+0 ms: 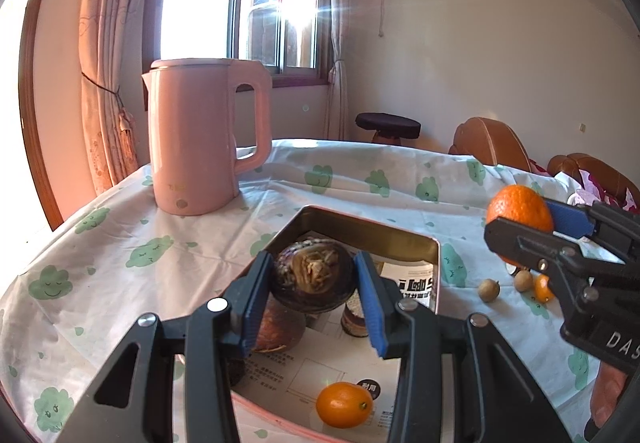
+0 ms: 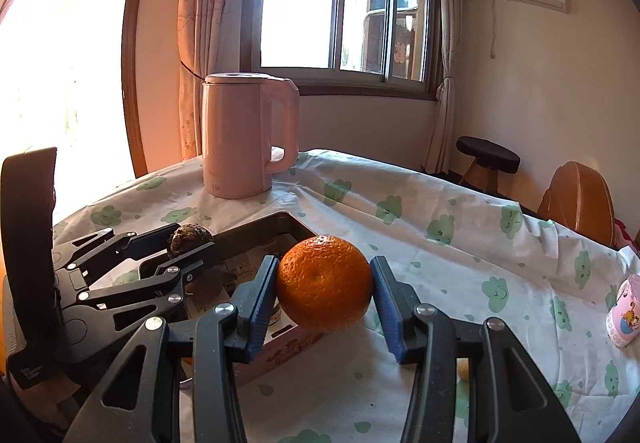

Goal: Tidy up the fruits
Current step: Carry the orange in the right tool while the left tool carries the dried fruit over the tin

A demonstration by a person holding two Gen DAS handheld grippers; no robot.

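My left gripper (image 1: pixel 314 275) is shut on a dark brown round fruit (image 1: pixel 312 277) and holds it above the open tin box (image 1: pixel 400 239). In the box lie a brown fruit (image 1: pixel 278 329), a small orange kumquat (image 1: pixel 344 404) and a small jar (image 1: pixel 354 317) on printed paper. My right gripper (image 2: pixel 325 283) is shut on a large orange (image 2: pixel 325 283) and holds it above the tablecloth, just right of the box (image 2: pixel 288 223). The orange also shows in the left wrist view (image 1: pixel 518 209). The left gripper with its dark fruit (image 2: pixel 188 237) shows in the right wrist view.
A pink kettle (image 1: pixel 200 139) stands on the cloud-print tablecloth (image 1: pixel 360 179) behind the box. Two small brown fruits (image 1: pixel 490 289) and a small orange one (image 1: pixel 543 287) lie right of the box. A pink cup (image 2: pixel 624 311) stands at the right. A stool (image 1: pixel 388 127) and chairs stand beyond the table.
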